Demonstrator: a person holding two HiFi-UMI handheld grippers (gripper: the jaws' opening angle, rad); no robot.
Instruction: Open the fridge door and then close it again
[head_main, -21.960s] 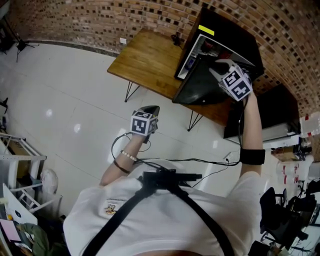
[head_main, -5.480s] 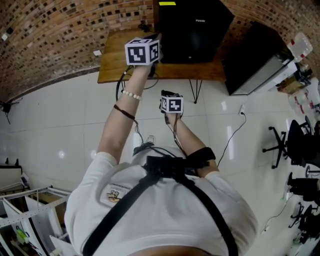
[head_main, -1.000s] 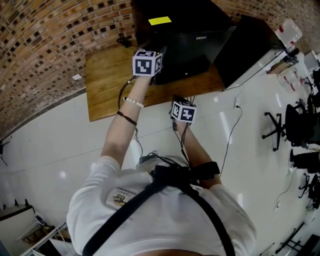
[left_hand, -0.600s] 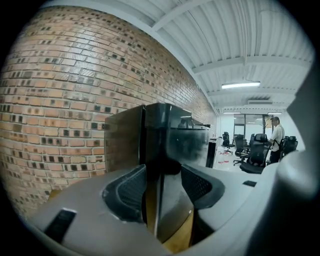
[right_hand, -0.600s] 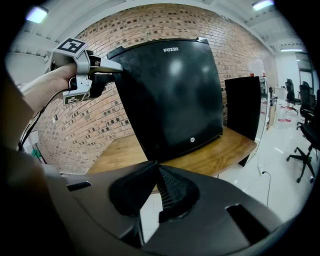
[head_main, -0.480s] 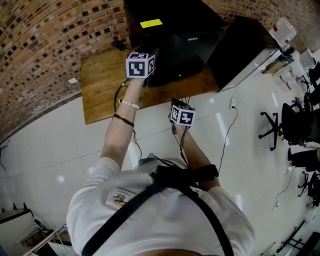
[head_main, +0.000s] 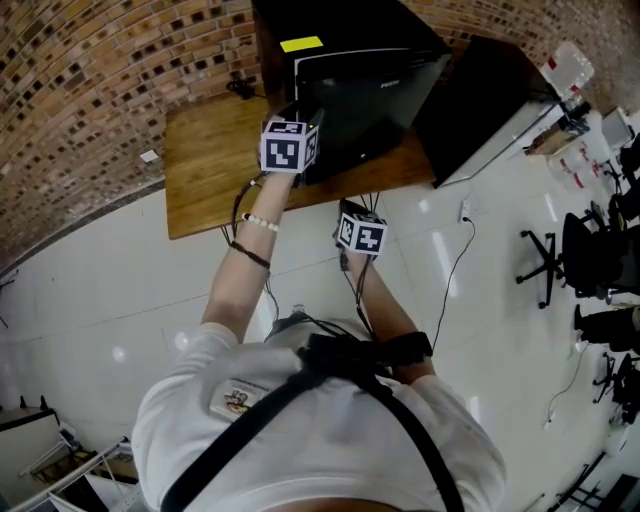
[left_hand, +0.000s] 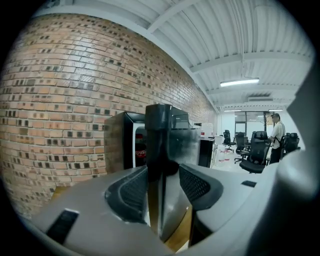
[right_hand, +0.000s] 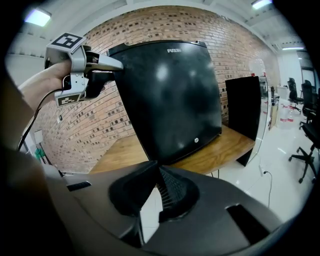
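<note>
Wooden table (head_main: 205, 165) stood on thin metal legs against the brick wall, long side along it. Black fridge (head_main: 360, 90) sat directly on the table's right half, reaching to the right end and close to the front edge. Small dark object (head_main: 240, 88) lay at the back edge, just left of the fridge; too small to identify. Left half was bare wood. White tiled floor (head_main: 100, 290) carried the table, a black cabinet (head_main: 485, 95) just past its right end, a loose cable (head_main: 455, 270) and office chairs (head_main: 560, 265).
</note>
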